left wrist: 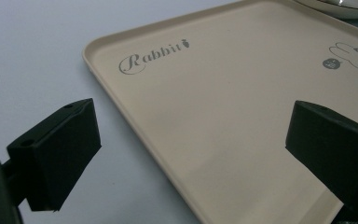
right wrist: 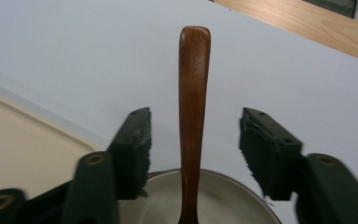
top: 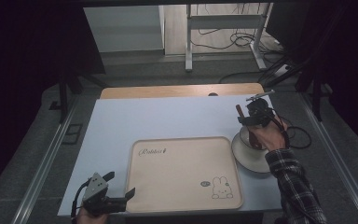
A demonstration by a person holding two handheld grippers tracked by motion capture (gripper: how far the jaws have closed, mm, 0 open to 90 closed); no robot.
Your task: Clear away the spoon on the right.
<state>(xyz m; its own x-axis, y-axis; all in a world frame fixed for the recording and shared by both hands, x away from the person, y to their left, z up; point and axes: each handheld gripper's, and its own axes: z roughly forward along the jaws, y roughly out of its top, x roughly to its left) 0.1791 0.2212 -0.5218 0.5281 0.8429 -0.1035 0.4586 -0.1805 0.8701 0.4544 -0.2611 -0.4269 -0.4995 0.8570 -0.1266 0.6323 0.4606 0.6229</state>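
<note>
Your left hand-held gripper (top: 121, 185) sits low at the lower left of the high view, jaws wide apart and empty, straddling the near edge of the smooth beige tray (left wrist: 223, 116) printed with "Rabbit". Right of centre, the glossy brown wooden spoon handle (right wrist: 193, 107), slim and round-tipped, rises from the pale bowl (top: 247, 156). Your right hand-held gripper (right wrist: 195, 154) brackets it half open, pads not touching.

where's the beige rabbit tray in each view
High view: tray lies low centre on the white table, between the two grippers.
Left gripper view: tray runs from upper left to lower right.
Right gripper view: a tray corner sits at the left edge.
Shared landmark: the bowl beside the tray.
</note>
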